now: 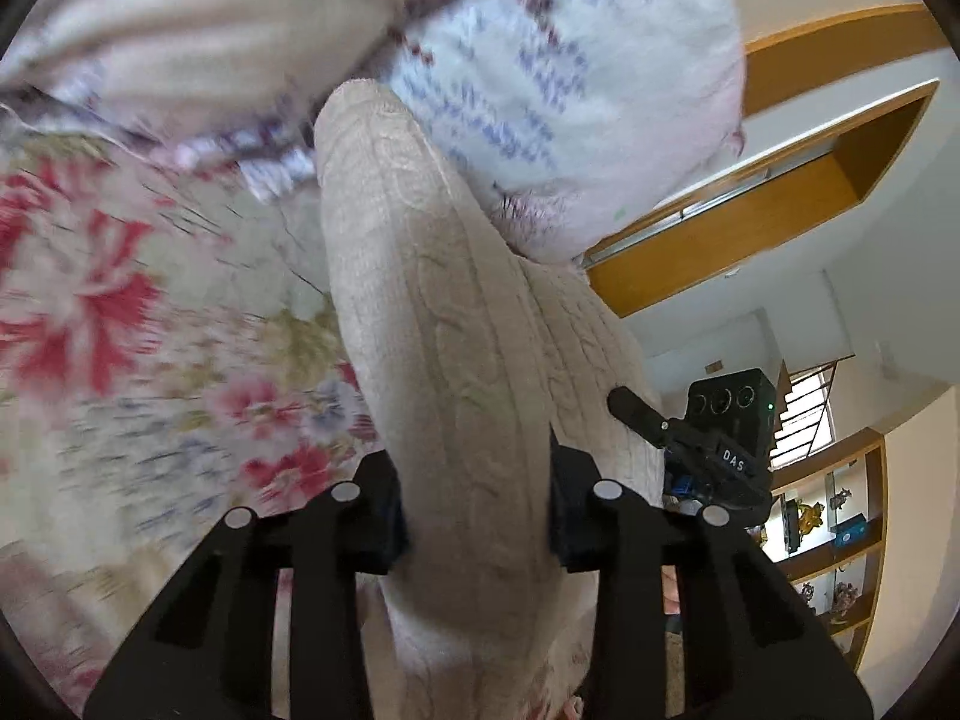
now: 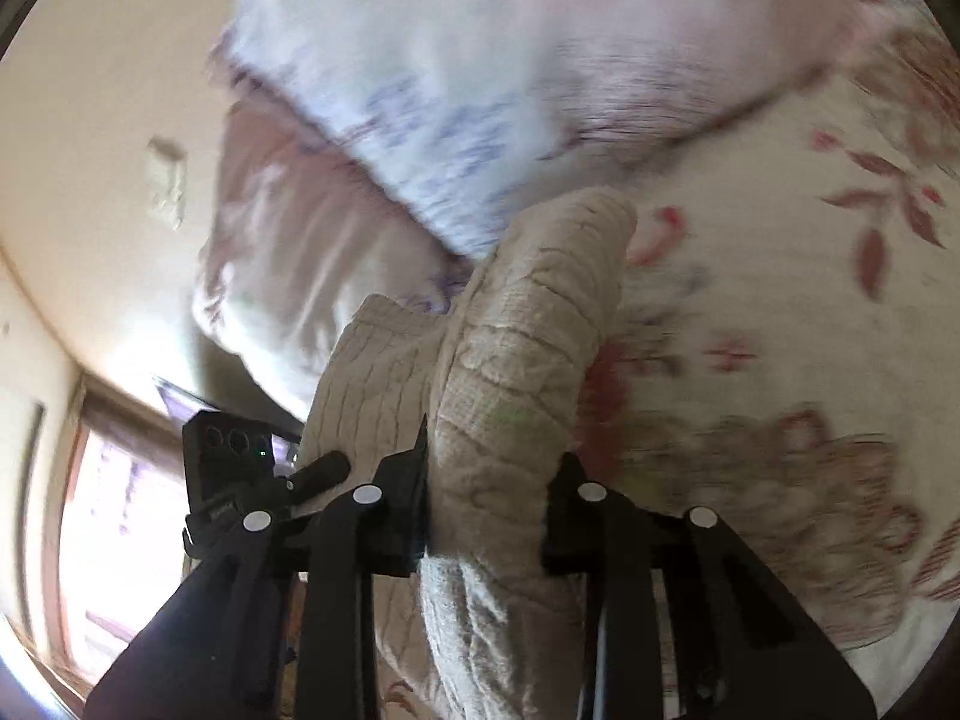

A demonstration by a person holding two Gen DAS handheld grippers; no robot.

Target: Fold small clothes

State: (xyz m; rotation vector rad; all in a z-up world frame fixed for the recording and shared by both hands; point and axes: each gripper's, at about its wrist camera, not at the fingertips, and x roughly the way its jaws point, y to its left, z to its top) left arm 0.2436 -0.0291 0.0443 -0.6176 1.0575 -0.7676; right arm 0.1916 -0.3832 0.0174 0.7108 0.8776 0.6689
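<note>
A cream cable-knit garment point(image 1: 432, 324) hangs lifted above the floral bedspread point(image 1: 120, 300). My left gripper point(image 1: 477, 510) is shut on a thick fold of it, which runs up between the two black fingers. My right gripper point(image 2: 489, 510) is shut on another bunched part of the same knit point(image 2: 528, 348). The right gripper's body and camera box show at the right of the left wrist view point(image 1: 714, 450), close beside the knit. The left gripper's body shows at the left of the right wrist view point(image 2: 240, 468). The views are blurred by motion.
A white pillow with blue and purple print point(image 1: 570, 90) lies on the bed behind the knit; it also shows in the right wrist view point(image 2: 480, 60). Wooden shelves with ornaments point(image 1: 840, 528) stand at the right. A window point(image 2: 120, 510) is at the left.
</note>
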